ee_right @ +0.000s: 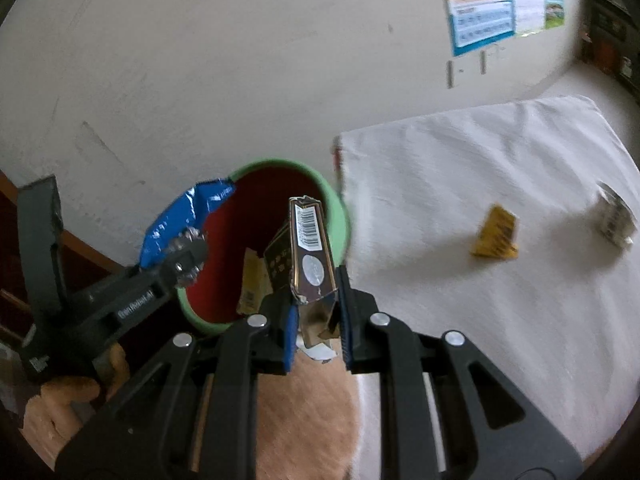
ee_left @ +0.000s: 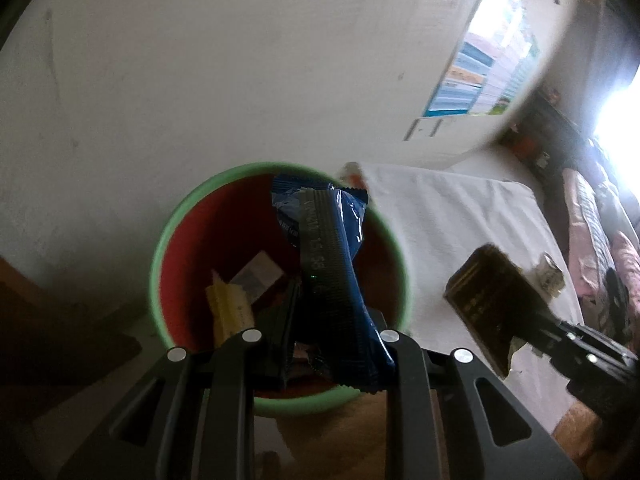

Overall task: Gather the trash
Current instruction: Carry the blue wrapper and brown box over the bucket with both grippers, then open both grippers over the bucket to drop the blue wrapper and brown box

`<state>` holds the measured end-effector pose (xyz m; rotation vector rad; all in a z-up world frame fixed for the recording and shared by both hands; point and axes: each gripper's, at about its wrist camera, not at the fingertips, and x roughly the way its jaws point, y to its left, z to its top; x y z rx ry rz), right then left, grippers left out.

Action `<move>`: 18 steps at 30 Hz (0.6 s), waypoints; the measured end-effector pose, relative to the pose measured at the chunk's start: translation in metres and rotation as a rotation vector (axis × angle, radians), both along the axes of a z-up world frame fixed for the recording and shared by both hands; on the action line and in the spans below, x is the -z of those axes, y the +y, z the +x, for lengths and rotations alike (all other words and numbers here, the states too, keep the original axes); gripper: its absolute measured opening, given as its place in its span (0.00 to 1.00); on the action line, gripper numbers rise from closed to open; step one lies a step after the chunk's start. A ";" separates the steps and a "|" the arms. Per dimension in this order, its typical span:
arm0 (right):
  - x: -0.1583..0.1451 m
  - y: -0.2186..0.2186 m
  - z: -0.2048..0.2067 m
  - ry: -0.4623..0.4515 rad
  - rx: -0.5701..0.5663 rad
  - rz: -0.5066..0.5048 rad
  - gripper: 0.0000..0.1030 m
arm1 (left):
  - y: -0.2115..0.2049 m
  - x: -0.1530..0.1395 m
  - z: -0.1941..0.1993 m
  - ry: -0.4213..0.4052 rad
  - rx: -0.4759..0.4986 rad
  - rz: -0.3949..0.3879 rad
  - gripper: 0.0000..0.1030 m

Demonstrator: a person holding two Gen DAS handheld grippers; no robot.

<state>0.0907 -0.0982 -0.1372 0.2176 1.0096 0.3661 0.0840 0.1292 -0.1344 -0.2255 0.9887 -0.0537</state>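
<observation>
A bin with a green rim (ee_left: 160, 248) and a red inside stands against the wall, holding several scraps, among them a yellow paper (ee_left: 230, 308). My left gripper (ee_left: 332, 320) is shut on a blue snack wrapper (ee_left: 336, 264) that hangs over the bin's mouth. From the right wrist view, the left gripper (ee_right: 192, 248) and blue wrapper (ee_right: 180, 216) are at the bin's left rim (ee_right: 340, 216). My right gripper (ee_right: 318, 312) is shut on a flattened dark brown carton (ee_right: 310, 248) with a barcode, near the bin's right side. The same carton (ee_left: 488, 300) shows at the right of the left wrist view.
A white cloth (ee_right: 460, 160) covers the surface right of the bin. A yellow scrap (ee_right: 496, 234) and a silvery wrapper (ee_right: 614, 220) lie on it. A poster (ee_right: 480, 12) hangs on the pale wall. A hand (ee_right: 60, 404) holds the left gripper.
</observation>
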 end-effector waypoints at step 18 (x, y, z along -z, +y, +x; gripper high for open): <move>0.022 0.036 0.049 0.084 -0.066 0.111 0.51 | 0.038 0.036 0.009 0.089 -0.150 -0.028 0.57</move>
